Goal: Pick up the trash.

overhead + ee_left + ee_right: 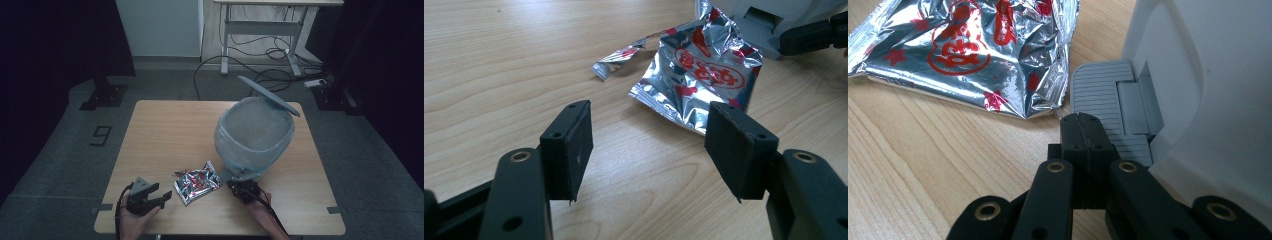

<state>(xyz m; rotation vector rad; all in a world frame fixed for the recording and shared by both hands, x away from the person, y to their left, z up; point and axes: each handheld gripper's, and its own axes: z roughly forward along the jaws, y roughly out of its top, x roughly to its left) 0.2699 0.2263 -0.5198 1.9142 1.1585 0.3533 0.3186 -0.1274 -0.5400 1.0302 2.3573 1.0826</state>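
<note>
High view: at bottom left, left gripper point(161, 198) released, jaws apart, above the wooden table point(165, 125). At bottom centre-right, right gripper point(235, 184) clenched at the bin's foot. Foil wrapper point(197, 182) between both. Lined pedal bin point(255, 135) right of centre, lid point(268, 95) raised.

Left gripper view: spread jaws at bottom; wrapper point(704, 75) at upper centre-right.

Right gripper view: jaws pressed together, resting on grey pedal point(1100, 92); wrapper point(973, 50) upper left.

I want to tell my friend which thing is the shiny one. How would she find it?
Look at the wooden table and find the big pale pedal bin with its lid up. Just left of the bin's foot pedal, near the table's front edge, lies a crumpled snack wrapper. It is silver foil with red printing, flat and torn open, unlike anything nearby.
</note>
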